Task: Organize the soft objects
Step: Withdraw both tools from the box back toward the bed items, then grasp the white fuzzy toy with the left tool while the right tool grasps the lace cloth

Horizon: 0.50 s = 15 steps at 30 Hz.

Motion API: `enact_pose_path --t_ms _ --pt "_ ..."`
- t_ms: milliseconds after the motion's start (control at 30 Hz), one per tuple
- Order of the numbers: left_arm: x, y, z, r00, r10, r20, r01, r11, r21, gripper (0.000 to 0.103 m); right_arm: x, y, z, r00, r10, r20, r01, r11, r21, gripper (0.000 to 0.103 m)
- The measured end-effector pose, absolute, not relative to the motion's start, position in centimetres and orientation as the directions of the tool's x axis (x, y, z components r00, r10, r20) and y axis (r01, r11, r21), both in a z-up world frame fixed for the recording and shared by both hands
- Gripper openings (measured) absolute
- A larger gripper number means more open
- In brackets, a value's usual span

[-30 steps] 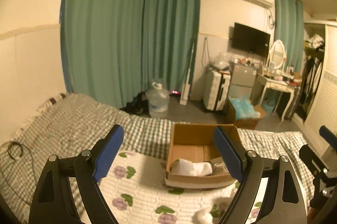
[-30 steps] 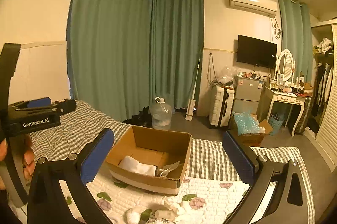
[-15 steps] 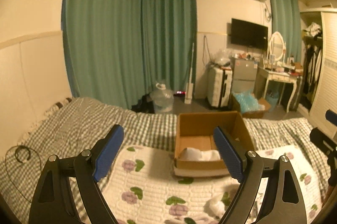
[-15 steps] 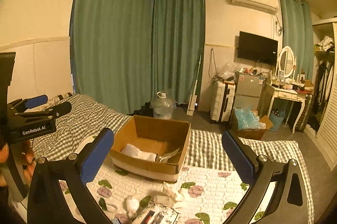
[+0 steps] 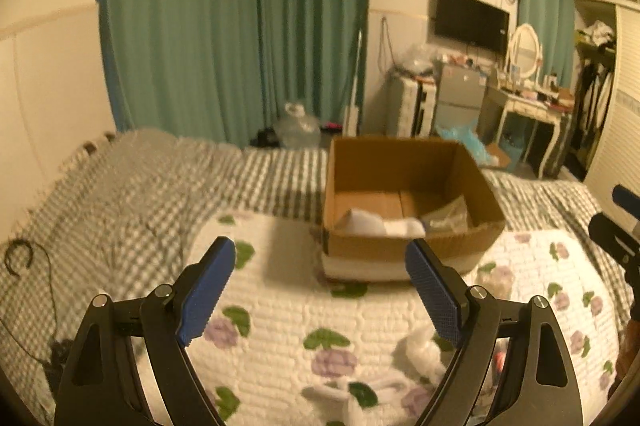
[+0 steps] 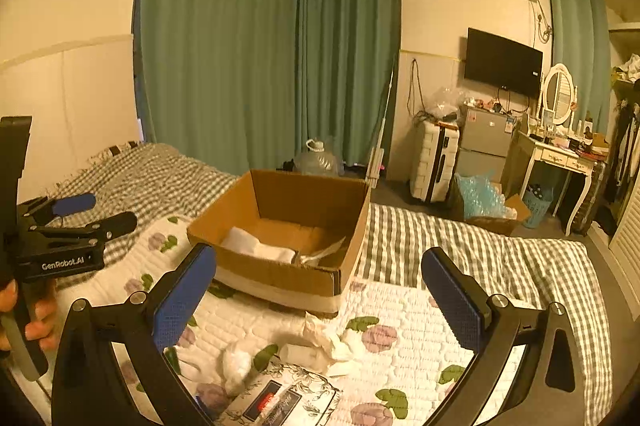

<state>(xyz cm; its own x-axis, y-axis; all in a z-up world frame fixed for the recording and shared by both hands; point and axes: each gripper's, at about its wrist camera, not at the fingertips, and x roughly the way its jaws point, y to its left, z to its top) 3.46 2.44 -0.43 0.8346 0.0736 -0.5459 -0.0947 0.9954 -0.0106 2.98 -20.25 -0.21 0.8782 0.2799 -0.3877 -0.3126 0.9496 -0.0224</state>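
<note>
An open cardboard box (image 5: 404,244) (image 6: 280,280) stands on the floral quilt on the bed. Inside it lie a white soft item (image 5: 380,224) (image 6: 256,248) and a clear plastic bag (image 5: 446,216) (image 6: 322,254). Loose white soft items (image 6: 324,346) (image 5: 420,350) lie on the quilt in front of the box, with a white ball-like one (image 6: 236,362) to their left. My left gripper (image 5: 320,298) is open and empty, above the quilt short of the box. My right gripper (image 6: 320,300) is open and empty, above the loose items. The left gripper also shows in the right wrist view (image 6: 76,222).
A patterned tissue pack (image 6: 280,398) lies at the near edge of the quilt. A checked blanket (image 5: 120,194) covers the rest of the bed. Beyond the bed are a water jug (image 6: 318,160), a suitcase (image 6: 436,160), a fridge and a dressing table (image 6: 560,162).
Both grippers have pulled back and tilted down, so more of the quilt and the loose white items shows. Both stayed open and empty.
</note>
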Motion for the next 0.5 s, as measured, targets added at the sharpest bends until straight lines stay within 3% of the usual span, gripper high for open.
enact_pose_path --t_ms 500 --pt "3.9 1.1 -9.7 0.685 0.019 -0.728 0.033 0.998 0.056 0.088 9.7 -19.8 -7.7 0.807 0.226 -0.545 -0.292 0.956 -0.036 0.103"
